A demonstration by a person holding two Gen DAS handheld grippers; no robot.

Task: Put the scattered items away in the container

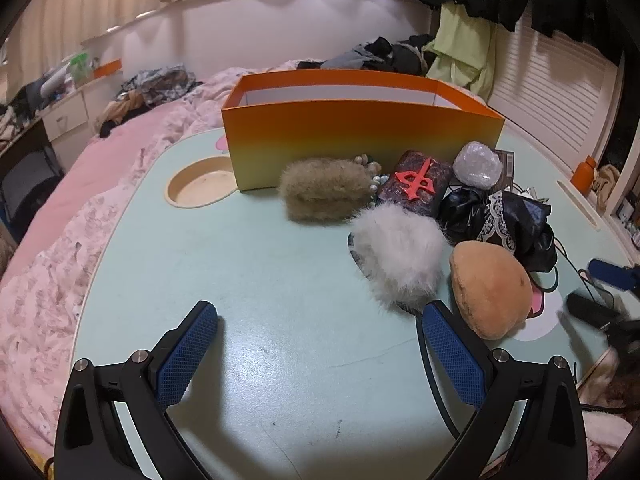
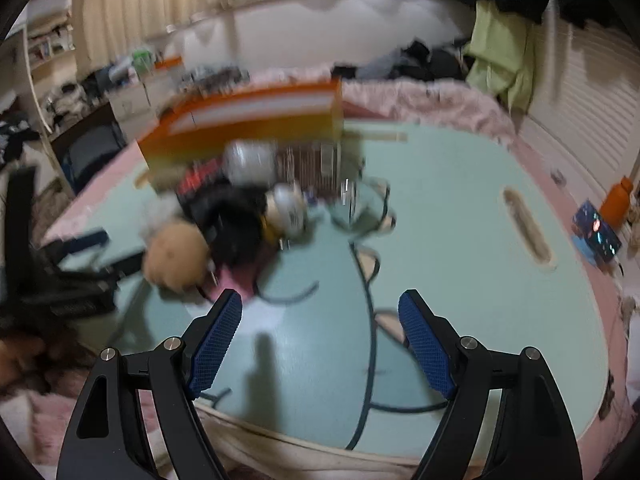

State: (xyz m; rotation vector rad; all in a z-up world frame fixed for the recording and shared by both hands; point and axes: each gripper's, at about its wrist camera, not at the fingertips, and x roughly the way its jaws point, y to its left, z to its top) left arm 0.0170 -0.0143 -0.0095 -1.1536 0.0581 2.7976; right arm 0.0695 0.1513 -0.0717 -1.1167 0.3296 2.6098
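An orange open-top box point(image 1: 360, 128) stands at the back of the pale green table point(image 1: 260, 320). In front of it lie a brown furry item point(image 1: 324, 192), a white furry item point(image 1: 400, 256), a tan plush bun point(image 1: 492, 288), a dark case with a red emblem point(image 1: 416, 184), a bubble-wrapped ball point(image 1: 478, 164) and black fabric with lace point(image 1: 500, 216). My left gripper point(image 1: 320, 312) hangs open over bare table, its right finger near the white fur. The right wrist view is blurred. There my right gripper point(image 2: 320, 298) stands open and empty, short of the tan bun point(image 2: 176, 256) and the box point(image 2: 248, 132).
A round cup recess point(image 1: 200, 186) sits left of the box, and a long slot point(image 2: 528, 228) lies in the table's right part. A dark cable point(image 2: 372, 320) runs across the table under the right gripper. Pink bedding point(image 1: 60, 240) surrounds the table. An orange bottle point(image 2: 618, 200) stands at the far right.
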